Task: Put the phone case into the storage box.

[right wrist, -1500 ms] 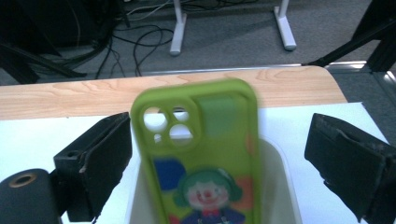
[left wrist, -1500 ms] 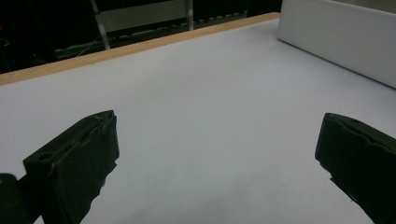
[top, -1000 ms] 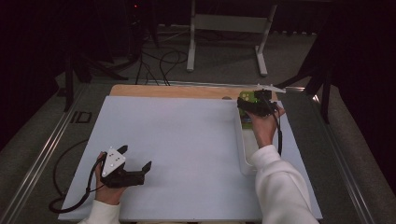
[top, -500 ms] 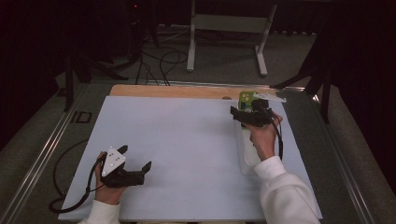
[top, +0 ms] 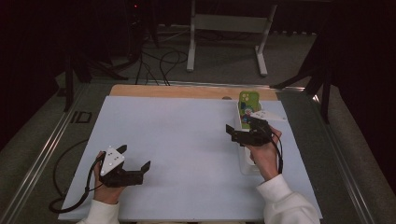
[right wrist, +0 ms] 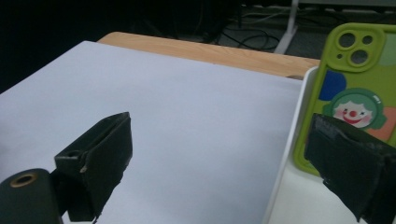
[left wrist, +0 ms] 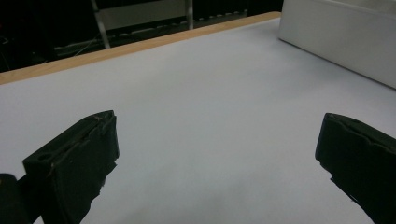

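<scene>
Phone case (right wrist: 356, 88): lime green, clown print, upright in white tray (top: 246, 161). Right hand-held gripper (top: 239, 135) jaws wide, empty; left hand-held gripper (top: 140, 171) wide. Right gripper view alone resolves the camera cut-outs.

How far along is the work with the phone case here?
Looks done: the green phone case stands in the white tray. In hand: nothing; the right tongs are open over the tray's edge. Left: unclear; the left tongs rest open on the table.
</scene>
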